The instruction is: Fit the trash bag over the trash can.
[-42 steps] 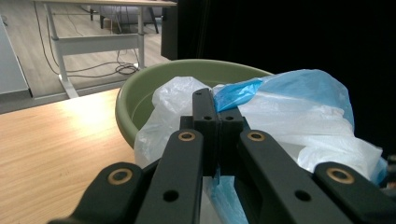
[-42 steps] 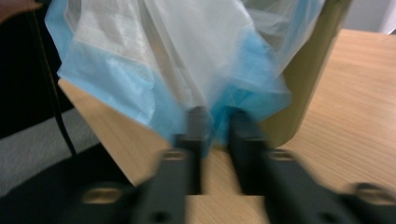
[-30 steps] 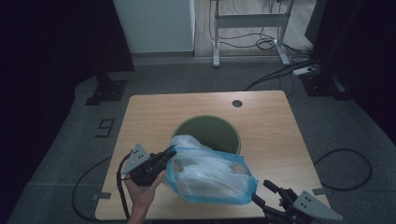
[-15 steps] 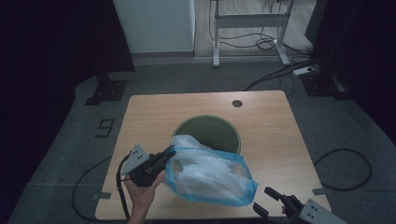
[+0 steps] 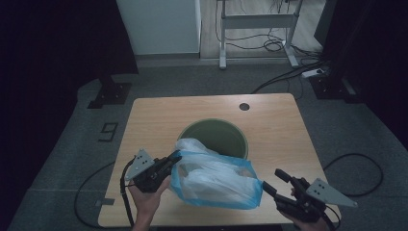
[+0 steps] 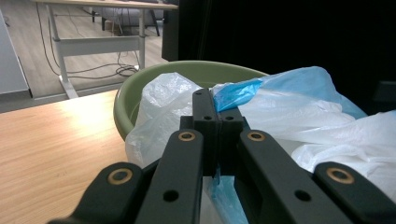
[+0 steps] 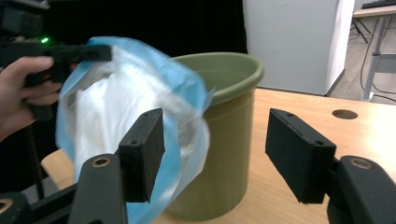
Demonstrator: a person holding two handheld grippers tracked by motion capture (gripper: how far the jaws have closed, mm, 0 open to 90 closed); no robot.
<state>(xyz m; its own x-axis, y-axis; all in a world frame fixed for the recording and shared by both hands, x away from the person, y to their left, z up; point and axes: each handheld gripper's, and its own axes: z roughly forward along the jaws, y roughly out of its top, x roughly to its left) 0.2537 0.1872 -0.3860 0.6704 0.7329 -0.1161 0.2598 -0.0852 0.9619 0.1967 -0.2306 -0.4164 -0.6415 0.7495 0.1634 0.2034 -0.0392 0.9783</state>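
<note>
High view, item one: we record the left claw (image 5: 174,156), held in the person's left hand (image 5: 144,199), its jaws closed together on the edge of a blue-rimmed clear plastic bag (image 5: 216,180). The bag stretches away from that claw's tips toward the right claw, bulging with crumpled white plastic, and its far side leans against the rim of an olive-green bucket (image 5: 231,132) that stands just beyond both claws on the wooden table (image 5: 154,115).

Item two: the right claw (image 5: 273,182), near the table's front edge, jaws spread wide and holding nothing. The bag's corner sits just beside its tips; we cannot tell from above whether they touch.

Left gripper view: we see the left claw (image 6: 217,114) pinched shut on the bag (image 6: 299,102), blue film emerging just past the tips, white plastic to either side, and the bucket (image 6: 126,100) rim curving behind it.

Right gripper view: we log the right claw (image 7: 215,140) fully open, the bag (image 7: 135,88) hanging in front of its left jaw and partly into the gap, the bucket (image 7: 224,135) between and beyond the jaws. Farther off, the left hand (image 7: 21,91) holds the other claw at the bag's top edge.
</note>
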